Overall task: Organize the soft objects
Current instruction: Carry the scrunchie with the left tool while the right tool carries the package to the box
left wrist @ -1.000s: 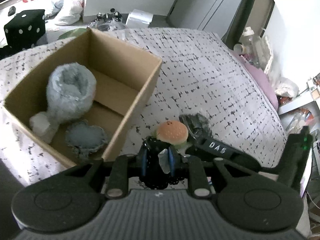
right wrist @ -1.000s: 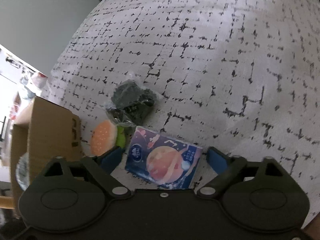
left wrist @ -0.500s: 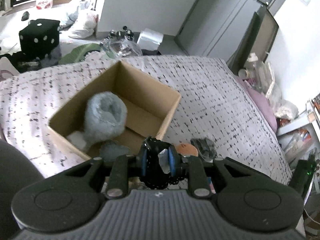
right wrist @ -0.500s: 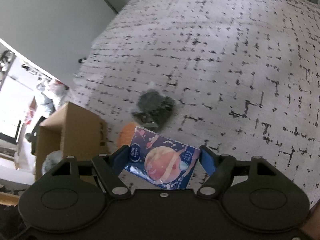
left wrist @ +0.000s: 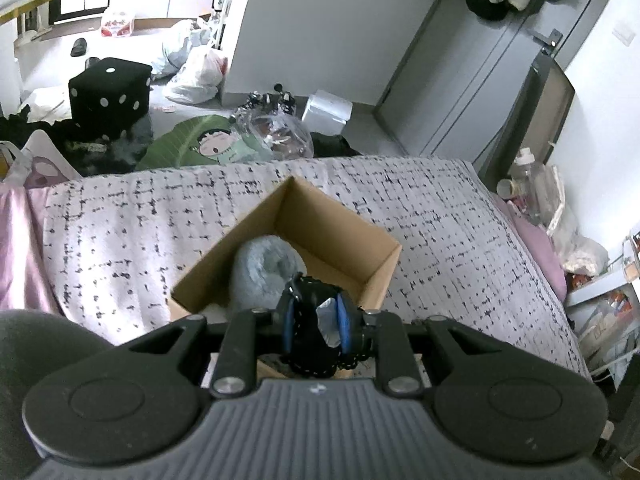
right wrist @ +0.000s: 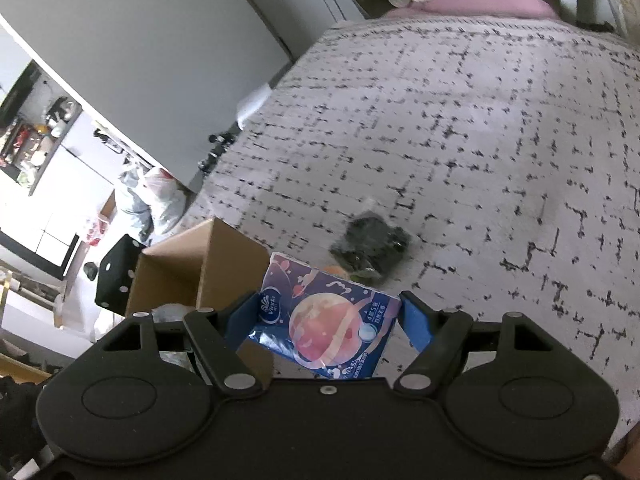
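Observation:
My left gripper point(left wrist: 317, 322) is shut on a black fabric item with a white tag point(left wrist: 308, 354), held above the near corner of the open cardboard box point(left wrist: 384, 258). A fluffy grey plush point(left wrist: 266, 272) lies inside the box. My right gripper point(right wrist: 327, 320) is shut on a dark blue tissue pack with a planet print point(right wrist: 326, 322), lifted off the bed. Beyond it a clear bag of dark stuff point(right wrist: 370, 248) lies on the bedspread, with an orange sliver of the burger toy point(right wrist: 334, 269) showing beside it. The cardboard box point(right wrist: 228, 256) stands to its left.
A white bedspread with black dashes point(left wrist: 452, 224) covers the bed; a pink sheet point(left wrist: 16, 248) shows at its left edge. On the floor past the bed are a black dice cube point(left wrist: 110, 90), plastic bags point(left wrist: 196, 72) and a green cushion point(left wrist: 200, 142). Clutter sits at the right.
Both grippers have risen with their loads. The left one moved from beside the burger toy to above the box's near corner. The tissue pack came up off the bedspread.

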The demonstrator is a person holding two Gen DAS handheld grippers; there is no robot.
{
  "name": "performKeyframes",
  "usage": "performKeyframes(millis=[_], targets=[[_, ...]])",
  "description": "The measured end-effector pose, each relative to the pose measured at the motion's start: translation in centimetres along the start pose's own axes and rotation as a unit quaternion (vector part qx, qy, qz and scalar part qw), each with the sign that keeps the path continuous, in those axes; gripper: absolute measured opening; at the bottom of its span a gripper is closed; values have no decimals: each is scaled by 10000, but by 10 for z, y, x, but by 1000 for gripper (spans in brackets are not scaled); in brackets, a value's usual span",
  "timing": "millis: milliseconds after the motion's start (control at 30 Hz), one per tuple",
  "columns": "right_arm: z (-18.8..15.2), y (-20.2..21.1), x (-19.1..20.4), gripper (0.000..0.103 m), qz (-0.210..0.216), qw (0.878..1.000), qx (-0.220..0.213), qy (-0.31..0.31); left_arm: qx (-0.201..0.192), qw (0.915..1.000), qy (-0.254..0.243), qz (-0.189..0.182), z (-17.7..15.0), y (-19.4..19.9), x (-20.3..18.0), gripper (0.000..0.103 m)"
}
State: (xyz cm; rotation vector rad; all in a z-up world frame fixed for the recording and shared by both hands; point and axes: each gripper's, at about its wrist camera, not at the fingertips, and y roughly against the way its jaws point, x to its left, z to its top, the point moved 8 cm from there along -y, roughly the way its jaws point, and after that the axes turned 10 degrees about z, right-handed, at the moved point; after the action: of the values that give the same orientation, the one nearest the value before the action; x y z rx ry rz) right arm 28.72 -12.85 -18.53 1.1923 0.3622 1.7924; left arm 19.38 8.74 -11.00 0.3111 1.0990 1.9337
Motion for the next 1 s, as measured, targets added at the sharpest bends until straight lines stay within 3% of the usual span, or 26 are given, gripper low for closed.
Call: performKeyframes(millis=[500, 1000], targets=[[5, -4, 43, 73, 605, 9962, -107, 612, 62, 9999, 112, -12, 13, -15, 18, 21], [-7, -21, 78, 73, 1022, 9912, 17, 841, 529, 9979, 176, -339, 2, -60, 16, 22]])
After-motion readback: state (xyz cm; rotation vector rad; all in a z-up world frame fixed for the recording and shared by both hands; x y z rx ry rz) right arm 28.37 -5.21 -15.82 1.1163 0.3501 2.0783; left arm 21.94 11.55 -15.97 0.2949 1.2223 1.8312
